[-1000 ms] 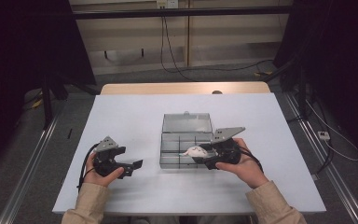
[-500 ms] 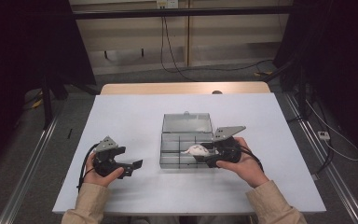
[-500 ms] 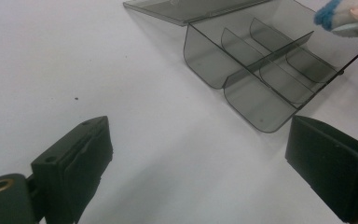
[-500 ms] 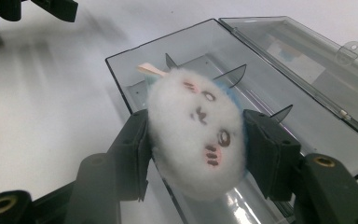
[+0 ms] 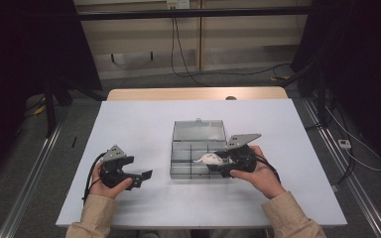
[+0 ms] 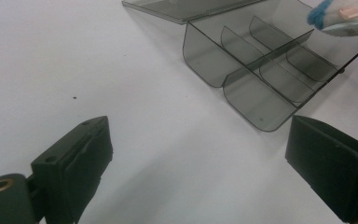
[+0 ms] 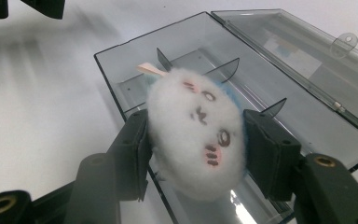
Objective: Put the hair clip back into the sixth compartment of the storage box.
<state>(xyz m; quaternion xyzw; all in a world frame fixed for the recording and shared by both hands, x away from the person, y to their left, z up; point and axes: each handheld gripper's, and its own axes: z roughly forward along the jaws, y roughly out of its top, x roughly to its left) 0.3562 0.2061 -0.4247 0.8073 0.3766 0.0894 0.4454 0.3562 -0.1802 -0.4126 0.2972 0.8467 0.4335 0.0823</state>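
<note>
A: Why does the organizer box (image 5: 197, 154) sit mid-table (image 5: 144, 124), lid thrown back toward the far edge?

B: An open lid leaves the divided compartments free from above; they look empty.

A: Left gripper (image 5: 140, 177)?

B: Parked near the table's front-left corner, jaws wide with nothing between them, pointed at the box. Judged idle, out of the way.

A: Right gripper (image 7: 193, 149)?

B: Jaws half-closed, pads pressing both sides of the white plush toy (image 7: 198, 128), face up. It hangs over the box's front compartments, likely for lowering into one.
</note>
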